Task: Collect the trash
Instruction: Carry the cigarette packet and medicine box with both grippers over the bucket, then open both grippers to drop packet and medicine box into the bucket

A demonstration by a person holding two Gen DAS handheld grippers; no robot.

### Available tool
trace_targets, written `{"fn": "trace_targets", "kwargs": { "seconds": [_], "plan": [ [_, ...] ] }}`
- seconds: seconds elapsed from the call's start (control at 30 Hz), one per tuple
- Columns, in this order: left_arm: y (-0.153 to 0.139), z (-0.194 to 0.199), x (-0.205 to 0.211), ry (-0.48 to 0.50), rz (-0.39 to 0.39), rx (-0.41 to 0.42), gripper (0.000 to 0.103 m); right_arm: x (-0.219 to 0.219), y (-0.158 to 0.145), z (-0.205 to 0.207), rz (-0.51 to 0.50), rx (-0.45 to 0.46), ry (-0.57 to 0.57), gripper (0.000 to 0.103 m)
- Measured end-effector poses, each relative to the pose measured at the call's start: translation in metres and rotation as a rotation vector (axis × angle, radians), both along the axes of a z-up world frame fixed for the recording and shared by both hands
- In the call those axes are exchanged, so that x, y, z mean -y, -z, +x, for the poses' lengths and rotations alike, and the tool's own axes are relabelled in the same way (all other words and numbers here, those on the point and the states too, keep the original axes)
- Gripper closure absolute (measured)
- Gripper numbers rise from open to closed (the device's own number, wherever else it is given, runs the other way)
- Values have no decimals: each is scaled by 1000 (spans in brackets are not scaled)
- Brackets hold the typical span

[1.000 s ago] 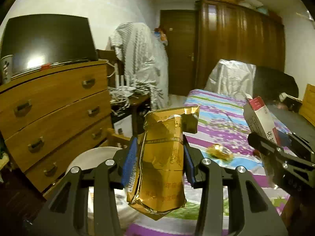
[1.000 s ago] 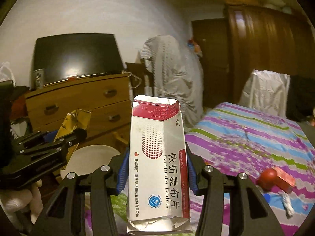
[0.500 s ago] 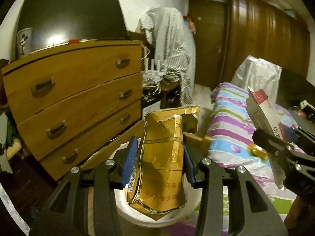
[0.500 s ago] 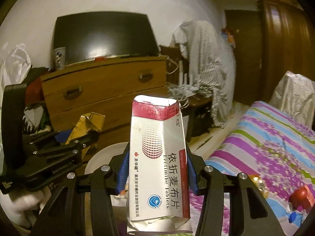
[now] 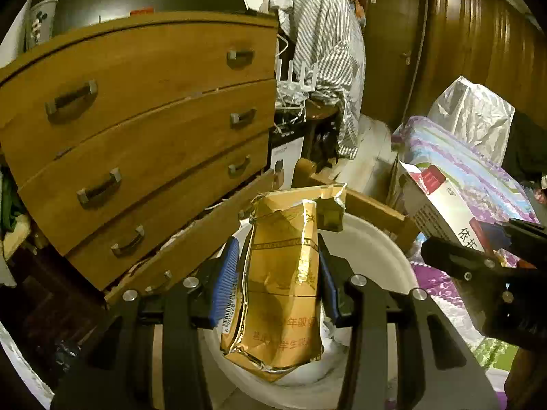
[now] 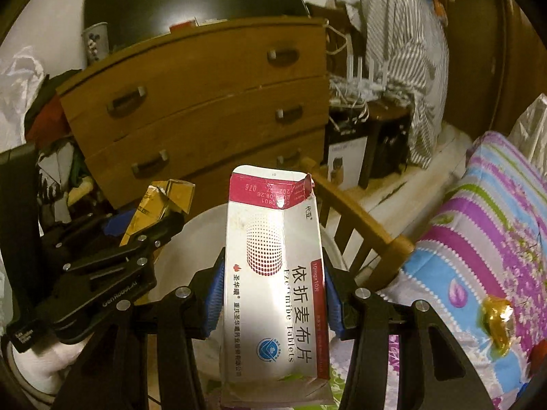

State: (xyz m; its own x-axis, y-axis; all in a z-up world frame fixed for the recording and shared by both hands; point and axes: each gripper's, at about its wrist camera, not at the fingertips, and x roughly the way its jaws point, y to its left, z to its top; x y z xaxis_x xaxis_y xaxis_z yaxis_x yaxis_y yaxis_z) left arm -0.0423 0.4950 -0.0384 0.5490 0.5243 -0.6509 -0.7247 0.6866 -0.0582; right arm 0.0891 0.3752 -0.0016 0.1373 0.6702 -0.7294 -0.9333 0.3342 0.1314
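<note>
The gold foil packet (image 5: 283,283) sits clamped between the blue pads of the left gripper (image 5: 278,285), pinched at its sides and hanging right over the white bin (image 5: 379,253), which looks like the reason for the downward tilt: let go here and it should drop straight in. Alongside, the right gripper (image 6: 271,295) is closed on the white-and-red tablet box (image 6: 273,270), held upright by its long edges, also above the bin's rim (image 6: 184,242) beside the wooden chest of drawers (image 6: 212,109). The left view looks into the bin behind the packet and catches the box only from the side. The right view alone shows what is left: a gold wrapper (image 6: 499,321) on the striped bedspread (image 6: 489,225), near a red scrap at the frame edge.
</note>
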Motion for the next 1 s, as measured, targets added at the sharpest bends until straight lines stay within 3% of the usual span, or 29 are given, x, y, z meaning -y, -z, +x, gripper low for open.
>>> {"fn": "trace_targets", "kwargs": {
  "seconds": [0.33, 0.8, 0.9, 1.0],
  "plan": [
    [25, 5, -19, -3, -45, -34, 61, -10, 27, 13, -48, -28, 6, 53],
    [29, 8, -24, -6, -53, -39, 60, -10, 28, 16, -46, -36, -2, 51],
    [30, 8, -24, -7, -52, -43, 56, -10, 28, 17, -45, -33, -1, 47],
    [33, 4, -29, -42, -45, -48, 38, -5, 26, 22, -17, -44, 18, 34]
  ]
}}
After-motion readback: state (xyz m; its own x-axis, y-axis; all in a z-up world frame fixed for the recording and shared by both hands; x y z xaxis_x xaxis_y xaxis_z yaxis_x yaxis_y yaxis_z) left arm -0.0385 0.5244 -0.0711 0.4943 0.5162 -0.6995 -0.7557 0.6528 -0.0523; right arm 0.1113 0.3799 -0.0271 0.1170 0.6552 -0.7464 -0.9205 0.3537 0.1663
